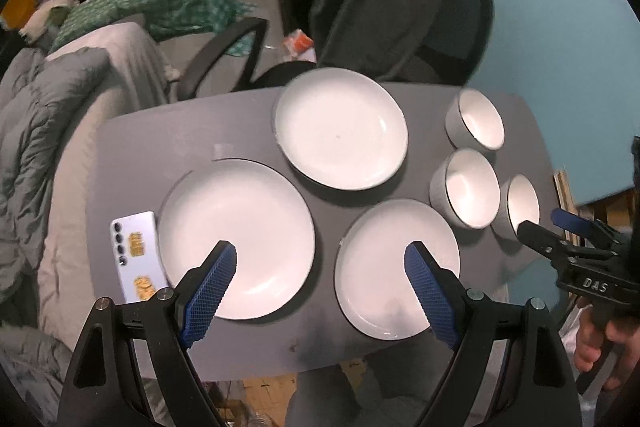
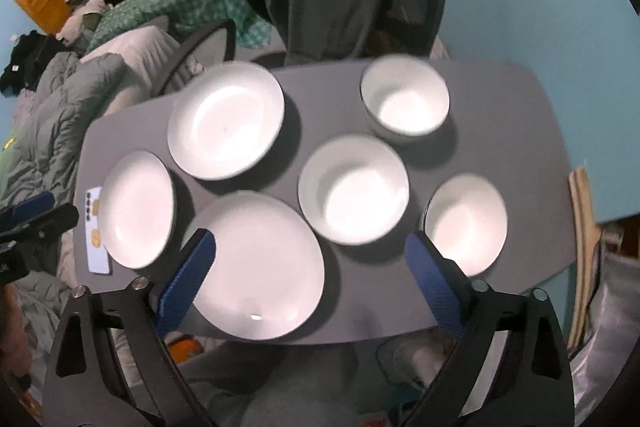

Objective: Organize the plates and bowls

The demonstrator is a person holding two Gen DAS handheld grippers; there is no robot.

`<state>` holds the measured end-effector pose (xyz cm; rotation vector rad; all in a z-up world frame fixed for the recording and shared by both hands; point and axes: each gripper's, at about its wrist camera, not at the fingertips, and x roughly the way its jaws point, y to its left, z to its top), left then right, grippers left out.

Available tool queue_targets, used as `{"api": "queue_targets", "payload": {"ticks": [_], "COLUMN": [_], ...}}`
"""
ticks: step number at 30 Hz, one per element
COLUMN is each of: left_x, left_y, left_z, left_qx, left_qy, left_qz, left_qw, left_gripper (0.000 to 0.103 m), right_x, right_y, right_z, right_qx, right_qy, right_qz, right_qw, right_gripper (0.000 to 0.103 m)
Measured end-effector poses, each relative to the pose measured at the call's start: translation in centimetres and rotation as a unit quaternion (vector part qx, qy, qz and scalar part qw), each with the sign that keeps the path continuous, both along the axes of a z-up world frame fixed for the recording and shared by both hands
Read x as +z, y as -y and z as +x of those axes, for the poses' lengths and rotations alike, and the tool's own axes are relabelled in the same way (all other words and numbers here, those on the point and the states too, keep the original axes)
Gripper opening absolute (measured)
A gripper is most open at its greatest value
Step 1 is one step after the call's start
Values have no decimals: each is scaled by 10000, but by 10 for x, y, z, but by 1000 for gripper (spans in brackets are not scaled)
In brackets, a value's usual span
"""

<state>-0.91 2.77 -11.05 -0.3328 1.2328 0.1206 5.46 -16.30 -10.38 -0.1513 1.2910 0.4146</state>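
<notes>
The left tool [image 1: 320,259] was spread wide above the grey desk [image 1: 160,147], nothing between its blue pads and nothing touched. One finger hung over the near-left plate [image 1: 236,239], the other over the near-right plate [image 1: 396,267]. The right tool [image 2: 310,247] was likewise spread wide and empty, its fingers framing the near plate [image 2: 260,267] on one side and the right-hand bowl [image 2: 466,223] on the other.

Seen from the left wrist, three white plates sat from 9 to 12 o'clock across the desk, the third plate [image 1: 340,129] at about 12, and three white bowls clustered at 2 to 3 o'clock: far bowl [image 1: 476,121], middle bowl [image 1: 466,189], and another by the desk's edge. A phone [image 1: 138,259] lay at 9 o'clock, just beside the near-left plate.

The other tool's body read "DAS" [image 1: 595,285]; a hand [image 1: 600,343] gripped its handle.
</notes>
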Motion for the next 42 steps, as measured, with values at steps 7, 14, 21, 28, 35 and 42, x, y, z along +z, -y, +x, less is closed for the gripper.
{"api": "queue_targets", "payload": {"ticks": [7,14,21,28,35,42], "left_x": [-36,-72,-95,-116,-135,-140], "left_y": [14,23,33,42,38,34], "left_z": [4,5,10,7,8,9], "left_qx": [-274,-271,-265,-148,25,138], "left_qy": [-280,-616,-888,-1185,-1402,-1452], "left_qz": [-197,-411,-430,-578,-819,-998], "left_qw": [9990,9969,9948,9912,9867,9843], "left_gripper": [88,81,76,64,54,39], "right_x": [-36,-73,-110,-119,-123,-113], "right_y": [13,17,19,21,22,24], "right_z": [-10,-13,-6,-3,1,10], "right_qx": [-228,-179,32,163,271,311], "right_qy": [-385,-642,-1091,-1223,-1534,-1558], "right_qz": [-11,10,87,118,203,399], "right_qw": [9990,9978,9940,9923,9876,9865], "right_gripper": [91,80,57,49,34,21]}}
